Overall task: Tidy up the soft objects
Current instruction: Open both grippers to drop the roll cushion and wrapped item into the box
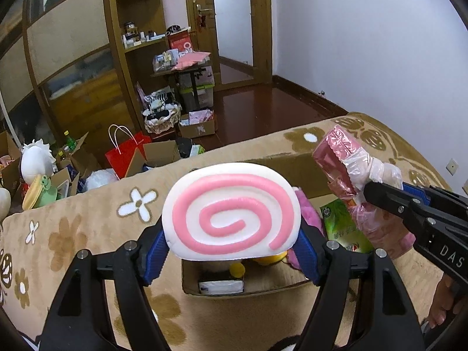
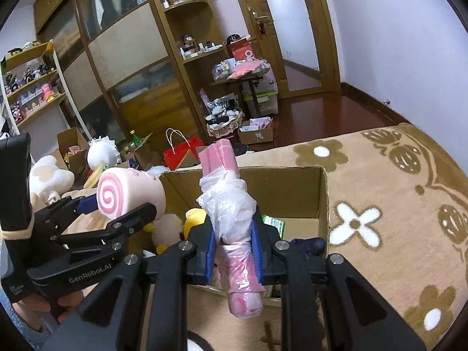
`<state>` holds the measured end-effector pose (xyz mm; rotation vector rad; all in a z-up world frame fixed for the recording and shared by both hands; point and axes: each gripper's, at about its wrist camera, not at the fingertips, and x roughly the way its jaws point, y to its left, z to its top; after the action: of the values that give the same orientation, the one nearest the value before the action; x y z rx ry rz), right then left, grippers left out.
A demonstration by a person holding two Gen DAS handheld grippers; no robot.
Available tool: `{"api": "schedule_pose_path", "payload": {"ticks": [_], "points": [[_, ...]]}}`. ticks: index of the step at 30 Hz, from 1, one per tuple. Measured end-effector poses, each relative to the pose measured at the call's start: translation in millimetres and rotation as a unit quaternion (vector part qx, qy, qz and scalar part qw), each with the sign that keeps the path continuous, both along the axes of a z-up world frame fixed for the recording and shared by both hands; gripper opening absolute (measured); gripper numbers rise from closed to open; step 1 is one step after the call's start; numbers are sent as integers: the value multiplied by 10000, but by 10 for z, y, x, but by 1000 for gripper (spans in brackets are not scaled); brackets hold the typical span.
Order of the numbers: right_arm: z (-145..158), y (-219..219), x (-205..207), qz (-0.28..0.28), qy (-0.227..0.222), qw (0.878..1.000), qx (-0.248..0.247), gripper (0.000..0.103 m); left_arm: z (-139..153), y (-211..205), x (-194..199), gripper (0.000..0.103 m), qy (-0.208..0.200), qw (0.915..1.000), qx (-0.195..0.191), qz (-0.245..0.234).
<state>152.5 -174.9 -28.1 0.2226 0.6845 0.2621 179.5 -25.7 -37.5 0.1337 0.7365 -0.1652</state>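
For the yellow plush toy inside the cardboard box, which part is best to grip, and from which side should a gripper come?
Probably its rounded top, from straight above. The yellow plush toy sits low in the cardboard box, whose walls block any sideways approach. Both grippers are occupied now: the left gripper holds the swirl cushion, the right gripper the pink wrapped roll.

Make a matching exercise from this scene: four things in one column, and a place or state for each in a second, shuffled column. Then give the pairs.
Things
1. swirl toy
2. pink roll
3. box
4. red bag

Places or states
A. on the floor beyond the blanket
B. held in the left tool
C. open, sitting on the flower blanket
D. held in the right tool

Pairs: 1-B, 2-D, 3-C, 4-A
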Motion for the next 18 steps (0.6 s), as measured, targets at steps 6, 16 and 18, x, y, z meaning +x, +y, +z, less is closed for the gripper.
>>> {"api": "schedule_pose_path", "payload": {"ticks": [6,16,18], "points": [[-29,0,15,-27,87,10000,-10,25,-86,32,39,78,171,9999,-2,7],[-8,-12,-31,-121,78,9998,-103,32,-25,23,-80,95,-29,9999,116,64],[29,-36,-68,-160,16,9998,-99,42,-11,53,-110,96,-6,9999,115,119]]}}
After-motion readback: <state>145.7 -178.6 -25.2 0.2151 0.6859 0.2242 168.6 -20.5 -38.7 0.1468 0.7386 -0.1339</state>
